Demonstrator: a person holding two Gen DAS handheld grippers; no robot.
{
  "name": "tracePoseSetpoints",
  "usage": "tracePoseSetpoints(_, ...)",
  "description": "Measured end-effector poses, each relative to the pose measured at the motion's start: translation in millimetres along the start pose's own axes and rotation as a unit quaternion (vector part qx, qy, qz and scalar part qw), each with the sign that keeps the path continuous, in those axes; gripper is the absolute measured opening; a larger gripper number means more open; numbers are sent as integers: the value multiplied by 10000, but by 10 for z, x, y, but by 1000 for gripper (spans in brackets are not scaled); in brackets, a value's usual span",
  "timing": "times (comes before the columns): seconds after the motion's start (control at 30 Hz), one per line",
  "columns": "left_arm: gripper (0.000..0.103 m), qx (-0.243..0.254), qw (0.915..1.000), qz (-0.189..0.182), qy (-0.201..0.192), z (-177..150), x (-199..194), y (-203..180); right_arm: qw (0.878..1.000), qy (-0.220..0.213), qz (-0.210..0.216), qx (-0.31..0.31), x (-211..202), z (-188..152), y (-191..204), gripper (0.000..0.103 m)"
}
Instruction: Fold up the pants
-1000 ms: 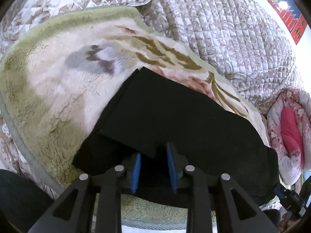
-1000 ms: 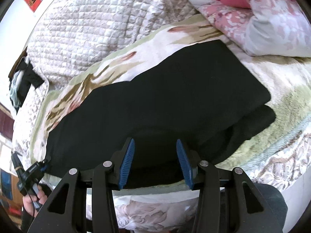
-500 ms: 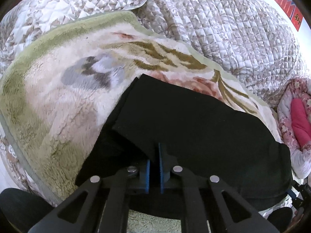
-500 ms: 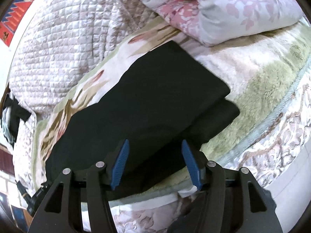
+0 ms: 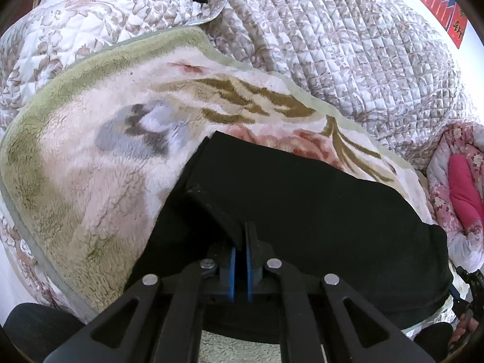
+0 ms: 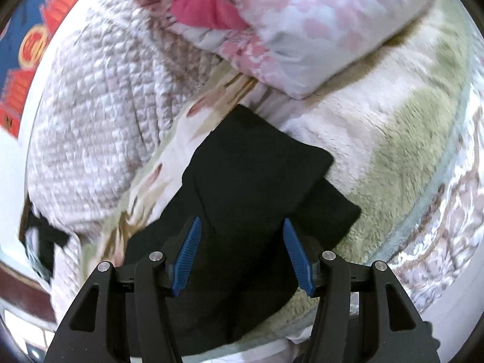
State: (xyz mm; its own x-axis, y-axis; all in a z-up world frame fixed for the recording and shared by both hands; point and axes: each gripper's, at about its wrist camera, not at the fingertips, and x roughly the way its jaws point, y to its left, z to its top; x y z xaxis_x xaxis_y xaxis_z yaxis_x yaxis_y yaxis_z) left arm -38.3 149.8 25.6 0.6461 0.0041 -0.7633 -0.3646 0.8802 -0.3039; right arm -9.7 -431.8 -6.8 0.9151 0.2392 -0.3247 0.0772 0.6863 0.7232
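Observation:
Black pants [image 5: 302, 205] lie folded lengthwise on a fleecy flowered blanket [image 5: 90, 163], one layer over another. My left gripper [image 5: 241, 236] is shut on the near edge of the top layer, with black cloth pinched between its blue pads. In the right wrist view the other end of the pants [image 6: 257, 175] shows two stacked ends stepped apart. My right gripper [image 6: 242, 227] hovers over that end, open wide, its blue pads clear of the cloth and nothing between them.
A quilted beige bedspread [image 5: 348, 45] covers the bed behind the blanket. A pink flowered pillow [image 6: 302, 24] lies just beyond the pants' right end. Dark clothing [image 6: 45, 236] sits at the far left. The bed's edge runs along the bottom of both views.
My left gripper closed from open onto the pants' near edge. My right gripper opened wider, rolled, and shifted toward the right end of the pants.

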Motion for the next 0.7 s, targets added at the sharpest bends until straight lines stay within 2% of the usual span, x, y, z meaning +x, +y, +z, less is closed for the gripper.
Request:
tracePoseSetpoints(0.07,6,10,10000,11,-2,-2,-1,-4,9997,-152,-178,119,-72,30,-35,57)
tracePoseSetpoints(0.13,6,34,10000,8,3,0,1,0,9991,-76,-388,121,-59,82,-54,57)
tracePoseSetpoints(0.2,6,51,10000,13,13,-2,9,0,9989,136,-409,178,49,143,-89,57)
tracePoseSetpoints(0.33,6,70,10000,-5,49,-1,53,-12,9989,121,-328,327,186,262,-104,55)
tracePoseSetpoints(0.4,5,87,10000,-3,46,0,47,-17,9990,17,-334,279,187,294,-80,29)
tracePoseSetpoints(0.43,5,89,10000,-8,39,5,37,-18,9994,45,-219,266,198,306,-73,9)
tracePoseSetpoints(0.6,4,103,9999,-100,-59,69,-83,-19,9992,-195,342,113,-150,316,77,7)
tracePoseSetpoints(0.7,4,48,9996,-208,-193,99,-252,-24,9992,-243,309,-98,-287,271,133,7)
